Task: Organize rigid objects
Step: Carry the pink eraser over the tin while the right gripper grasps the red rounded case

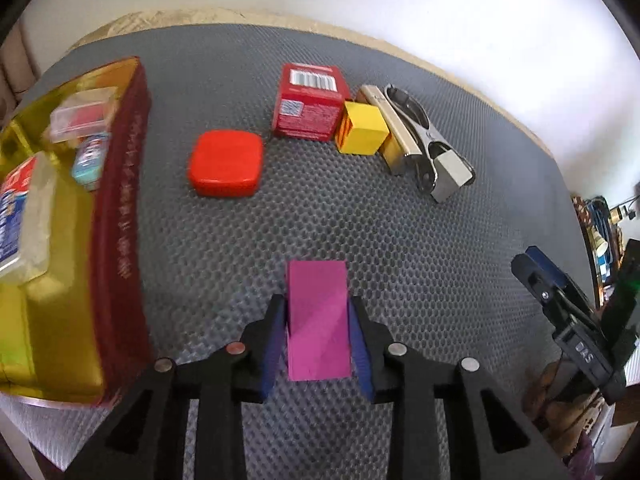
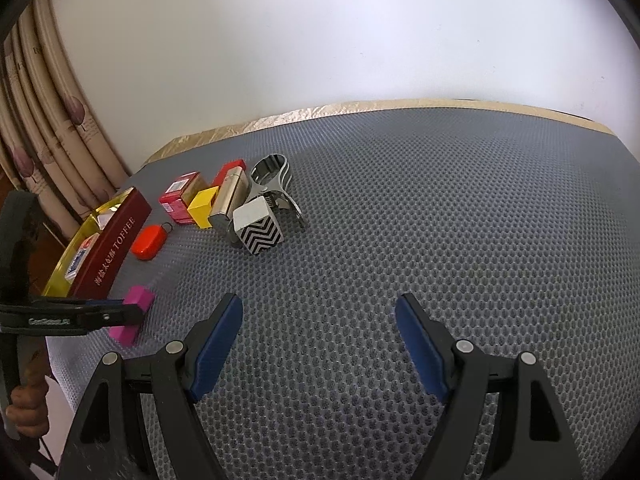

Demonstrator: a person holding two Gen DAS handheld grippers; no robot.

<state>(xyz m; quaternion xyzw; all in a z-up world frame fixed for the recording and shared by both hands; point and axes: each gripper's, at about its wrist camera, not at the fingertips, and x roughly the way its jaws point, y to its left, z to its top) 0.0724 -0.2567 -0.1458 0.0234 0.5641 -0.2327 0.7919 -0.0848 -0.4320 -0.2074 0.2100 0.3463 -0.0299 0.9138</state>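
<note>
My left gripper [image 1: 317, 306] is shut on a magenta block [image 1: 318, 320], its blue pads pressed against the two long sides. The block [image 2: 134, 312] sits low on the grey mat [image 1: 360, 240], just right of a gold tin with a dark red wall [image 1: 120, 220]. Inside the tin are several small boxes. From the right wrist view the left gripper [image 2: 130, 312] comes in from the left edge. My right gripper [image 2: 319, 304] hovers open over bare mat, holding nothing.
On the mat beyond lie a red rounded case [image 1: 226, 163], a red box [image 1: 308, 100], a yellow block [image 1: 362, 128], a gold bar [image 1: 390, 128] and a metal clamp [image 1: 428, 148]. A zigzag-patterned box [image 2: 260, 228] stands before the clamp. A curtain [image 2: 48, 120] hangs at the left.
</note>
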